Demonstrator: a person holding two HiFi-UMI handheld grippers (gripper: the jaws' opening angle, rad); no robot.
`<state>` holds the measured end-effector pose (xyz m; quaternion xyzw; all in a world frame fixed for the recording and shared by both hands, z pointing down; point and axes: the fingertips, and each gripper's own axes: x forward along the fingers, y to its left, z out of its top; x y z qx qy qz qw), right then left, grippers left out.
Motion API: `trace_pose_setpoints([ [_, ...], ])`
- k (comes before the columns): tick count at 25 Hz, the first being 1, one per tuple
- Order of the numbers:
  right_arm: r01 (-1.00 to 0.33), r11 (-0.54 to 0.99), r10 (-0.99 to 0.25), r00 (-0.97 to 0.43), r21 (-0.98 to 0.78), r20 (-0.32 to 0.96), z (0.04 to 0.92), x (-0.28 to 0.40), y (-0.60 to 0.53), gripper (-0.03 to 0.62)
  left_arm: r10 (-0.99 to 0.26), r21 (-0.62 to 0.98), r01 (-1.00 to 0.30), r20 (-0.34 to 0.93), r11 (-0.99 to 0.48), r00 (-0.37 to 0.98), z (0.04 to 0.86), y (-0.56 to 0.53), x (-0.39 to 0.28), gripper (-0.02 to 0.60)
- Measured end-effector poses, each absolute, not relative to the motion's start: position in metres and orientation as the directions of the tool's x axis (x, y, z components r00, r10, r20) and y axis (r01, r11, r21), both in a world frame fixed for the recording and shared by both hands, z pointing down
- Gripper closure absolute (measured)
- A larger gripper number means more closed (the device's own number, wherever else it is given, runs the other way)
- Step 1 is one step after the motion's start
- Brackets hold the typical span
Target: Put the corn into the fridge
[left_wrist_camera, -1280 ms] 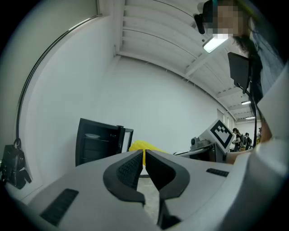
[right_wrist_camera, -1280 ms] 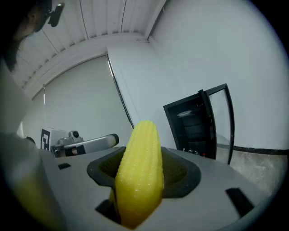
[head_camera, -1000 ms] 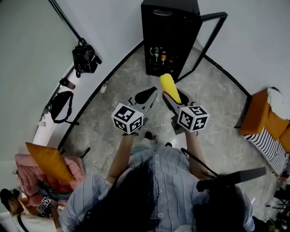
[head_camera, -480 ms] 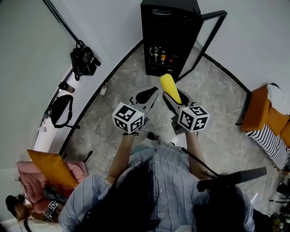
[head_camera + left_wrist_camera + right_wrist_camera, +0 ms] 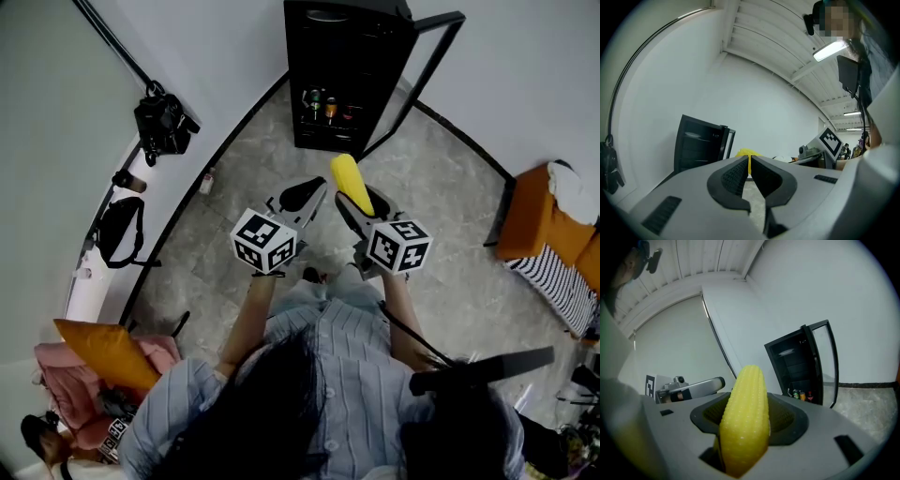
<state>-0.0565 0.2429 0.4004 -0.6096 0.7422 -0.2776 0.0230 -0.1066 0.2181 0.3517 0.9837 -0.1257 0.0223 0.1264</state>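
Since a second ago we have stepped closer: the fridge (image 5: pixel 343 56) sits a little nearer ahead of both tools, and the gear along the left wall has slid back past us, while the tools keep the same pose. That fridge stands well ahead of the tool tips, its glass door (image 5: pixel 427 75) swung wide open off to the right, so we judge the opening step is done and only the carry and the placing remain. Our forearms reach forward side by side, level over the floor (image 5: pixel 234 206), both pointed toward the open cabinet. In the right tool (image 5: pixel 364 199) the jaws are clamped on the corn (image 5: pixel 351 182), which juts forward and up out of them, tip toward the fridge. Just to its left, the left tool (image 5: pixel 302 194) has its jaws pressed together with nothing between them. Far ahead of the tips, a few small cans (image 5: pixel 328 105) stand on a low shelf inside; nothing of the corn has reached it yet.
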Motion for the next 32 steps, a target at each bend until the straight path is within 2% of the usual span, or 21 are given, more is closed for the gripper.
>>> trace_pose_setpoints([
  [10,-0.881,0.086,-0.906,-0.264,-0.466,0.332,0.419,-0.048,0.229,0.344,-0.233,0.286,-0.259,0.123,-0.922,0.965,0.376,0.201,-0.097,0.574],
  [17,-0.876,0.097,-0.907,-0.273,-0.472,0.32,0.418,-0.013,0.184,0.344,-0.244,0.272,-0.27,0.127,-0.924,0.961,0.374,0.157,-0.064,0.574],
  [32,-0.857,0.177,-0.868,-0.367,-0.484,0.334,0.422,0.054,0.071,0.344,-0.352,0.305,-0.378,0.138,-0.874,0.926,0.382,0.045,-0.005,0.574],
])
